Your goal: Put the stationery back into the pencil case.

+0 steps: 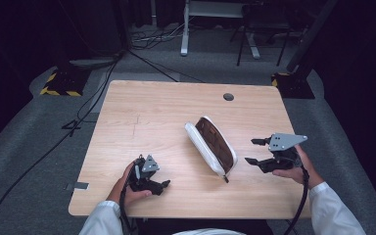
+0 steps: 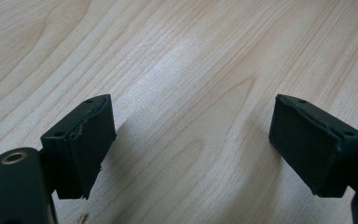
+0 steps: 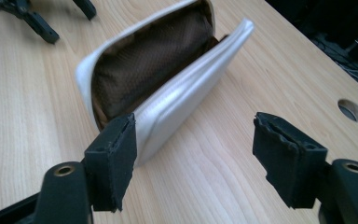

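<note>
my right gripper (image 1: pixel 255 151), jaws apart and empty, beside the gaping white pouch (image 1: pixel 210 144); my left gripper (image 1: pixel 162 184) likewise empty on the table (image 1: pixel 142 112).

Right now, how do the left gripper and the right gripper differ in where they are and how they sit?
The left gripper sits low on the table, well apart from the pouch; the right gripper is close beside the pouch's zip end. The left gripper points at bare wood; the right gripper points at the pouch. Both have open jaws holding nothing, and each is held in one hand.
</note>
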Demonstrator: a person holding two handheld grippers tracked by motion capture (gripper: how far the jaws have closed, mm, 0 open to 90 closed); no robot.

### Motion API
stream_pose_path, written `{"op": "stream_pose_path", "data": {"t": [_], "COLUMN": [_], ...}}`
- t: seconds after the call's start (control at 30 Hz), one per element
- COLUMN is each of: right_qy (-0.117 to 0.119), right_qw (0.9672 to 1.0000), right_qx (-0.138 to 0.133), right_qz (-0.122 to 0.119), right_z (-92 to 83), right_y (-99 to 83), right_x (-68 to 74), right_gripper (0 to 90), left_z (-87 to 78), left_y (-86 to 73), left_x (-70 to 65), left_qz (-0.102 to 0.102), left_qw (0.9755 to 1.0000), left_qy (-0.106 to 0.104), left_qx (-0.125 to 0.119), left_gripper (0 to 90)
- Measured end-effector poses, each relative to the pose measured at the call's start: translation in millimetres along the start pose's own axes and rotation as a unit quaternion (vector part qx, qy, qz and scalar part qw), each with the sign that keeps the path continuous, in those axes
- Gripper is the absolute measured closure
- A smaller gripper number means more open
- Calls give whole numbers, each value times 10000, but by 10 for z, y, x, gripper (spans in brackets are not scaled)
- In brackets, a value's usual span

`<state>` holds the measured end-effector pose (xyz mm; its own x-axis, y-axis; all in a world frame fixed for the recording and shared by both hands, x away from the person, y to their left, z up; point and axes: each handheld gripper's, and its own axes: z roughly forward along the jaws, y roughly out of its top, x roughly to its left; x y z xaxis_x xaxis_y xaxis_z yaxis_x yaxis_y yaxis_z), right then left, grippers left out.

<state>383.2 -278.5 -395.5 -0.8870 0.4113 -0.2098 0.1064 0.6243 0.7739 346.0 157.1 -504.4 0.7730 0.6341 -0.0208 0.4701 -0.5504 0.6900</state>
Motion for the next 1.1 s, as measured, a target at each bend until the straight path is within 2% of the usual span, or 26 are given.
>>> {"op": "stream_pose_path", "data": {"t": [0.57,0.83,1.1], "right_qy": [-345,-548,-709], "right_qw": [9979,9949,9903], "right_qx": [380,602,703], "right_qz": [391,592,971], "right_z": [-18,-20,-105], "right_y": [-422,-643,-980], "right_x": [-14,21,68], "right_gripper": [313,311,297], "left_z": [-5,-6,-10], "left_y": [-3,-4,-9], "left_x": [-2,-2,-2], "left_qz": [0,2,-2], "left_qw": [10000,10000,10000], "left_qy": [28,29,32], "left_qx": [8,10,4], "left_gripper": [151,152,153]}}
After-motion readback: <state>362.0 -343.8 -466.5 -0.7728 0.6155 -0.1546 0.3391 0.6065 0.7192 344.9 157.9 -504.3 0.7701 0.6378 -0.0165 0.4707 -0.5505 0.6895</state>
